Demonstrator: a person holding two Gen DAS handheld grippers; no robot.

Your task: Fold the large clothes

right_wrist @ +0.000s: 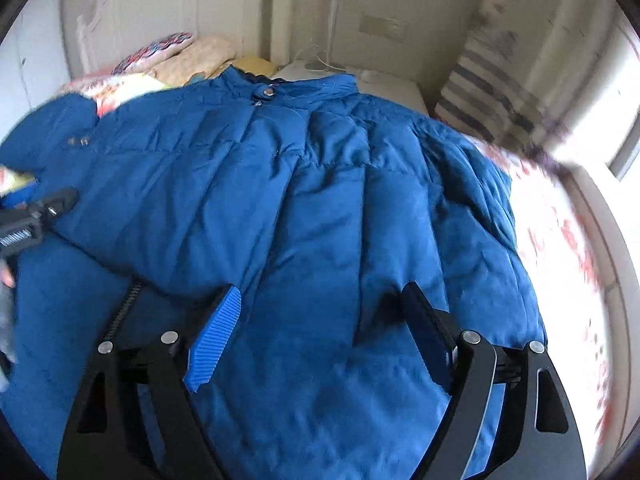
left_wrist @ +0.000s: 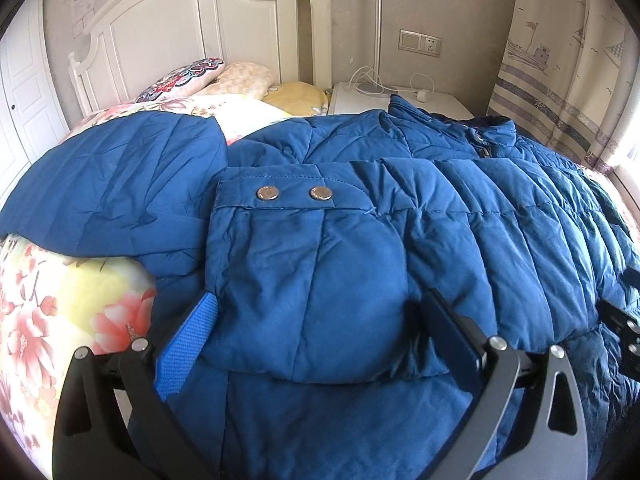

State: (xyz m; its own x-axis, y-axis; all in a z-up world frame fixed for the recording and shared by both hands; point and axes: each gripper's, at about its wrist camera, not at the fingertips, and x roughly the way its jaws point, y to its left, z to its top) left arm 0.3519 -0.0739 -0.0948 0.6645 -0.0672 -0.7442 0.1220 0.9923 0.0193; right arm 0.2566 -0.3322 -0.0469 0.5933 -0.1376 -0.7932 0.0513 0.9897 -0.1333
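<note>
Fingers of my left gripper (left_wrist: 316, 320) and right gripper (right_wrist: 320, 312) are gaping wide, hovering over the puffy quilted blue jacket (left_wrist: 400, 220), gripping nothing.

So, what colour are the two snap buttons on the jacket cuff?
Silver metal, on the blue jacket's cuff; the snap buttons show best in the left wrist view.

No text can be read in either view. A paper notice (left_wrist: 83, 6) on the wall beside the headboard (left_wrist: 192, 28) carries print too small to make out.
</note>
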